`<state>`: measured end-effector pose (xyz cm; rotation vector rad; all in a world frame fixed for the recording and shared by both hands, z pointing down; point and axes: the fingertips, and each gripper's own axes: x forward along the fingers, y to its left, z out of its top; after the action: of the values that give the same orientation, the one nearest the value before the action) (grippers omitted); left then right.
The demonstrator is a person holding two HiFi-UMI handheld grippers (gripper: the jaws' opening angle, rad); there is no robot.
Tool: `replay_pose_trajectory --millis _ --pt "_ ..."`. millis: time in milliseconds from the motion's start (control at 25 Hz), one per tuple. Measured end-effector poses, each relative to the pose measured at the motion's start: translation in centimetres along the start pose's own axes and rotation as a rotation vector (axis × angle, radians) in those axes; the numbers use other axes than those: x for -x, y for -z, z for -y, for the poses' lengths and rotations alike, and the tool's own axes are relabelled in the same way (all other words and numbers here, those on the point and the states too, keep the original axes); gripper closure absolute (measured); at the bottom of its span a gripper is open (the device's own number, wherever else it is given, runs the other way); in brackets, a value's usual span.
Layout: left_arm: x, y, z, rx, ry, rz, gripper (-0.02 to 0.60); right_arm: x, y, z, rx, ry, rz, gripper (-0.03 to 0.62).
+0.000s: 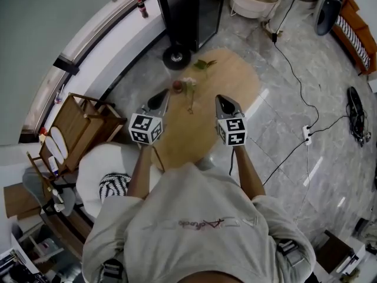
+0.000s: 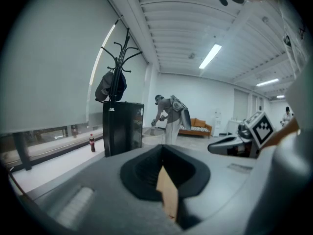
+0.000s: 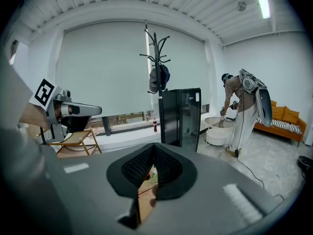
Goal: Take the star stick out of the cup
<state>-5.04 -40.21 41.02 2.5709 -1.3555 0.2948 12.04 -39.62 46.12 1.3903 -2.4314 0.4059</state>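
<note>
Nearest: a person in a pale grey T-shirt [image 1: 194, 229], both arms forward, with a grey claw in each hand. Each claw carries a black-and-white marker cube.

Left claw [image 1: 160, 97]: in its own view the dark pads meet at the tip. It is closed with nothing between, and only a sliver of tan board shows below. Right claw [image 1: 225, 101]: its own view reads the same, closed and empty. Both hang over the near half of the oval tan wooden worktop [image 1: 235, 75], apart from each other, tips pointing far.

Beyond the tips a small red-brown cup [image 1: 177, 86] stands on the worktop, nearer the left claw; neither claw touches it. The thin pale star stick [image 1: 189, 96] shows just right of the cup. It is too small to tell whether its foot sits inside the cup. Farther on, a green leafy sprig [image 1: 204, 64] lies near the worktop's far edge.

Left of the worktop: a round white chair [image 1: 97, 164] and a wooden folding chair [image 1: 79, 122]. Right of it: a white power strip [image 1: 307, 134] with black cables on the grey marble floor.

Far: the round black base of a coat stand [image 1: 176, 56], a tall black cabinet [image 1: 188, 7], and a dark red-capped bottle [image 1: 141, 7] on the white window ledge. Farthest: another person [image 3: 242, 106] bends over a white tub [image 3: 217, 129], with an orange sofa [image 3: 286, 119] behind.
</note>
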Motion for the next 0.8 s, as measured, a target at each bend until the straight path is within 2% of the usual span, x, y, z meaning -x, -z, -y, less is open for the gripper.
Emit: replay_pose_trajectory --millis 320,800 --pt "-5.8 1.0 -1.6 0.028 -0.023 -0.039 0.581 -5.2 1.0 3.5 -0.022 -0.051 -0.045 0.589" --pt "-7.9 4.4 -2.8 0.069 -0.034 -0.094 0.581 -9.0 4.4 4.8 -0.055 -0.083 -0.110 0.589"
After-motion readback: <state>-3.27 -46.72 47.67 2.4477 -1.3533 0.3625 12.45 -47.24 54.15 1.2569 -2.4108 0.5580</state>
